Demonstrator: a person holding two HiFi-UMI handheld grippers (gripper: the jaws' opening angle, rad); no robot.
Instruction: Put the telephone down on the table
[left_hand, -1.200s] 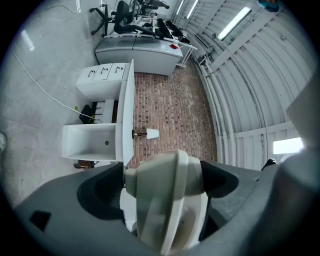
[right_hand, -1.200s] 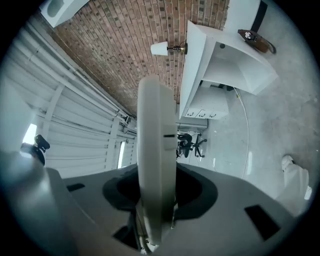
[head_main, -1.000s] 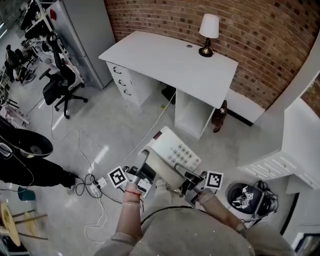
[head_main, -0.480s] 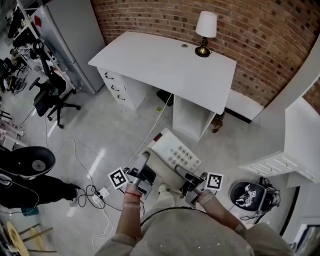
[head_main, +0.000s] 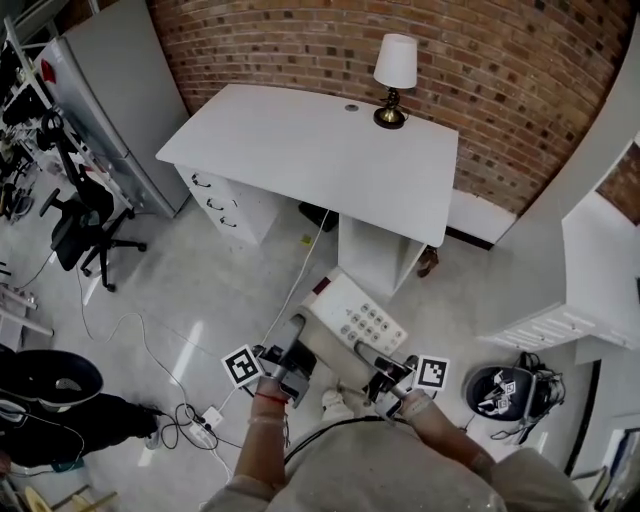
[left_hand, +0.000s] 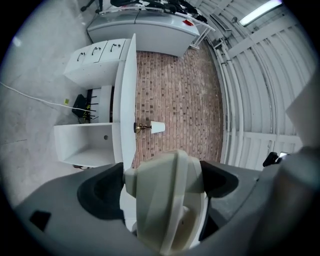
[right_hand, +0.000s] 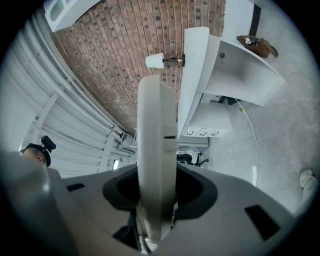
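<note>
Head view — left gripper (head_main: 297, 338), right gripper (head_main: 368, 358) clamp telephone (head_main: 355, 312), underside hidden, cord (head_main: 300, 266) perhaps attached

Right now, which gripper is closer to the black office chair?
Left. The left gripper grips the telephone on the side toward the office chair, which stands far off to its left. The right gripper grips the telephone's opposite side, farther from the chair.

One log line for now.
telephone: held in air, not on table | left hand-held gripper: shut on telephone | right hand-held gripper: shut on telephone
</note>
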